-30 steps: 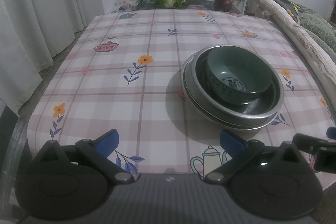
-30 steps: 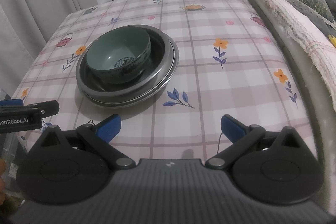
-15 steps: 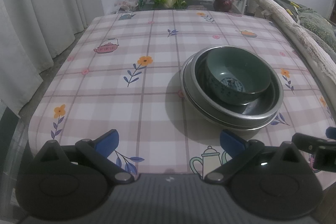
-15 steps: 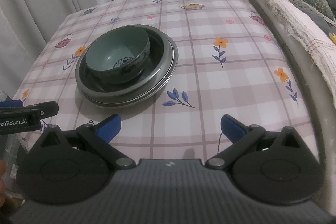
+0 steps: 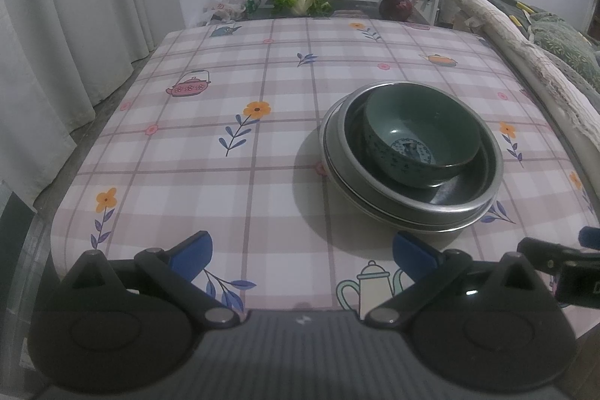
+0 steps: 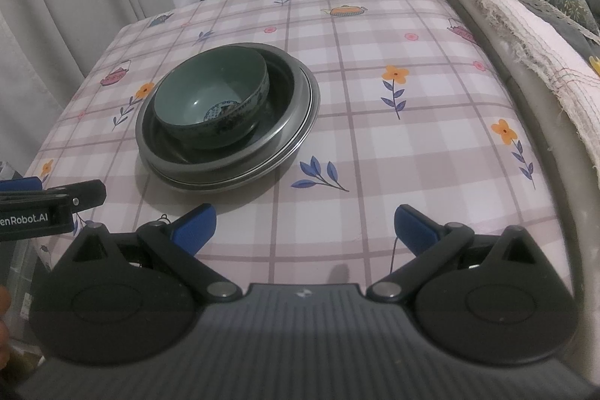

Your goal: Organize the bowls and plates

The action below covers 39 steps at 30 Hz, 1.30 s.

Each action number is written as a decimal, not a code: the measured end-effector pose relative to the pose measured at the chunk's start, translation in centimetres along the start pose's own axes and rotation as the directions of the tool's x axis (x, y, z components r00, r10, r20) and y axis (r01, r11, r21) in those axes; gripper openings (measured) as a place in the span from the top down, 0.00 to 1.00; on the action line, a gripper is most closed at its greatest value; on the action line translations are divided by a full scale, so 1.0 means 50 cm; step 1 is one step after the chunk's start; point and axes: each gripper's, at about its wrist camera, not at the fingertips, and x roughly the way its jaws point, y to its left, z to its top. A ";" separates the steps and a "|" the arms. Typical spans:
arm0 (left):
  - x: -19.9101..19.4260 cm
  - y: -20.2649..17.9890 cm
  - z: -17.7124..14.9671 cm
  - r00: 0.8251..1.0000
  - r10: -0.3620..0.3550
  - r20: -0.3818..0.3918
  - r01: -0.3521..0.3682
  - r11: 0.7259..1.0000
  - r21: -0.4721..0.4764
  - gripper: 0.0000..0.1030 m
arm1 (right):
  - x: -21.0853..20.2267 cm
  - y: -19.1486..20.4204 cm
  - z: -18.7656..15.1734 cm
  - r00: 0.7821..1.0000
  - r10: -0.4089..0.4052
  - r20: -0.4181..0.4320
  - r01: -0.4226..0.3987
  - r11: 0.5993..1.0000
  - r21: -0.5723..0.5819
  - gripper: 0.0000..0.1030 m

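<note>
Both claws, left claw (image 5: 302, 252) and right claw (image 6: 304, 225), spread wide, empty. We judge green bowl (image 6: 212, 100) ceramic, fragile, slippery; pinch rim. Metal plates (image 6: 296, 122) stiff, light.

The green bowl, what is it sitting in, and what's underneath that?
The green bowl sits inside a dark metal basin, off-centre. Under the basin, another metal rim peeks out, so something is stacked below, resting on the tablecloth. Its middle is covered.

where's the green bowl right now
The green bowl sits inside the stacked metal plates on the tablecloth, right of centre in the left wrist view.
</note>
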 end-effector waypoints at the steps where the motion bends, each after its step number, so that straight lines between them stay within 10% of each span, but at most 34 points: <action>1: 0.000 0.000 0.000 1.000 0.001 0.000 -0.001 1.000 0.000 0.00 | 0.000 0.000 0.000 1.000 0.000 0.000 0.000 1.000 0.000 0.01; 39: 0.004 0.000 -0.004 1.000 0.003 -0.010 -0.003 1.000 0.003 0.00 | 0.007 0.002 -0.005 1.000 0.014 -0.014 -0.014 1.000 0.011 0.01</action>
